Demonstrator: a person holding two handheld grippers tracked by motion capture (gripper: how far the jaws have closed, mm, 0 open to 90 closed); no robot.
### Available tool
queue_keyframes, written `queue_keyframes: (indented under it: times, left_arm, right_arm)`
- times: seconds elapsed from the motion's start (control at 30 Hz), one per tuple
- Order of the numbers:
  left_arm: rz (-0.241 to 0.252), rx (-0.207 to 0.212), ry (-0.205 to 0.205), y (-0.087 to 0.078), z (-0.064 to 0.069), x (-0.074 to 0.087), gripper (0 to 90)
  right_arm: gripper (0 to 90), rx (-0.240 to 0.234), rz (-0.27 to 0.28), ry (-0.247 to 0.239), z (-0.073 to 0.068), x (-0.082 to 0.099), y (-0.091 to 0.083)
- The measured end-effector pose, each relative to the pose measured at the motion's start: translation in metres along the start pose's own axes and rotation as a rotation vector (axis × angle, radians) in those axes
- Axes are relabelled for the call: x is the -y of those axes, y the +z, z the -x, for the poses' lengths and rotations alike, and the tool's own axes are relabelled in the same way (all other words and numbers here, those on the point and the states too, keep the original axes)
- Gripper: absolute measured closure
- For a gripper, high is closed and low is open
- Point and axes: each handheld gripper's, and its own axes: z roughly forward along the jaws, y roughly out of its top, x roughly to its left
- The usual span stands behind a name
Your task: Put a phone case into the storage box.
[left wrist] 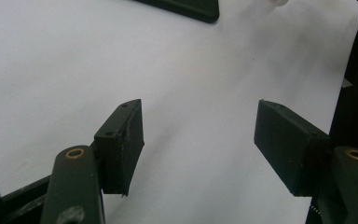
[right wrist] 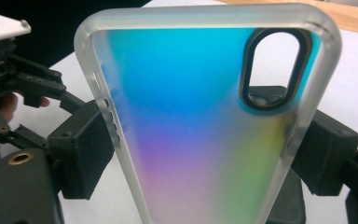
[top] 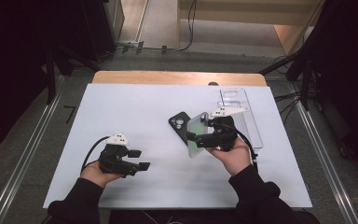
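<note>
My right gripper [top: 200, 138] is shut on a translucent phone case [top: 197, 130] and holds it on edge just above the white tabletop. In the right gripper view the case [right wrist: 191, 116] is iridescent blue to pink, its camera cut-out at the upper right, and both pads [right wrist: 86, 149] press on its long sides. A black phone [top: 179, 123] lies flat with its camera side up, just left of the case. My left gripper [top: 141, 159] hovers at the lower left, open with nothing between its jaws [left wrist: 199, 116]; the phone's corner [left wrist: 186, 7] lies far ahead of it.
A white sheet [top: 121, 107] covers the wooden table [top: 177, 77]. A clear plastic tray [top: 242, 109] lies at the back right, behind my right hand. Dark stands and cables line the floor on both sides of the table.
</note>
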Motion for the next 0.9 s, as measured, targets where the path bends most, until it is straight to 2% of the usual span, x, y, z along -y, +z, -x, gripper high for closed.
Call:
queue_keyframes:
  times: [0.1,0.3,0.4,0.6,0.83,0.9]
  left_arm:
    - [0.003,-0.01,-0.014,-0.002,-0.001,0.003,29.8]
    - [0.008,-0.036,-0.018,-0.005,0.0,0.005,29.8]
    - [0.024,-0.041,-0.023,-0.006,0.0,0.006,29.8]
    - [0.047,-0.068,-0.039,-0.01,0.001,0.008,29.8]
    - [0.046,-0.082,-0.057,-0.013,0.0,0.011,29.8]
    - [0.052,-0.085,-0.057,-0.014,0.0,0.012,29.8]
  right_arm:
    - [14.6,-0.006,-0.006,0.0,0.003,-0.003,-0.004]
    - [14.6,-0.011,-0.001,0.014,0.013,-0.012,-0.015]
    - [14.6,0.007,0.004,0.005,0.017,-0.018,-0.022]
    - [14.6,0.028,0.031,0.019,0.029,-0.028,-0.037]
    - [14.6,0.056,0.051,0.033,0.04,-0.035,-0.051]
    - [14.7,0.071,0.068,0.038,0.046,-0.038,-0.059]
